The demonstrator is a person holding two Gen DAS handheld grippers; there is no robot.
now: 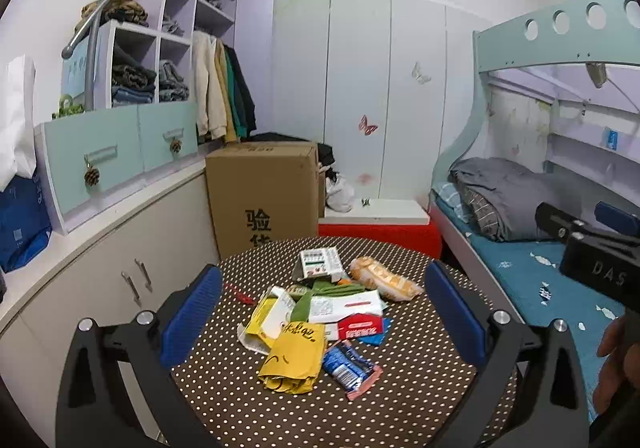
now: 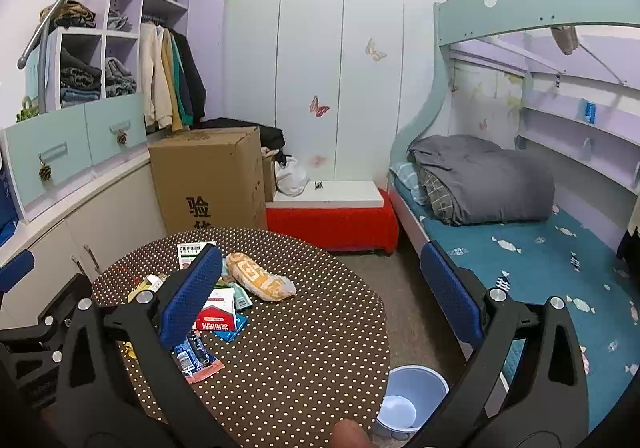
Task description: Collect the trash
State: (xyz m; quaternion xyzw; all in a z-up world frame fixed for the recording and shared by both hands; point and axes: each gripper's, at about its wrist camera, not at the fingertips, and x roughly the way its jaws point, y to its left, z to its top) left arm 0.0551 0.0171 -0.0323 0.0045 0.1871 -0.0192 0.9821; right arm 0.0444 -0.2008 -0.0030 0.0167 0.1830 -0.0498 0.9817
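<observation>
- The round table (image 1: pixel 400 400) with the dotted cloth holds all the trash in one loose pile near its middle. None of it has gone anywhere yet, so the job looks just begun.
- The pale blue bin (image 2: pixel 412 396) stands on the floor just beside the table edge, under the right gripper. It looks empty.
- The left gripper (image 1: pixel 320 320) hangs above the table with its blue pads wide apart. It holds nothing. The pile sits right between and under the two pads.
- The right gripper (image 2: pixel 320 304) is also wide open and holds nothing. The pile is off to its left side, partly behind its left pad.
- The yellow bag (image 1: pixel 294 362) is the biggest piece and lies nearest the left gripper. It looks thin, light and crinkly, so it may slip. Pinching a crumpled fold should work best.
- The bread pack (image 1: pixel 384 278) at the far side looks soft and puffy. A gentle squeeze across the middle would hold it.
- The yellow box (image 1: pixel 268 314) and the red and white box (image 1: pixel 358 326) look like light, stiff card. Their edges stick up and are easy to pinch.
- The blue wrapper (image 1: pixel 350 368) lies flat on the cloth, nearest of all. It looks shiny and slippery, so its raised end is the place to grab.
</observation>
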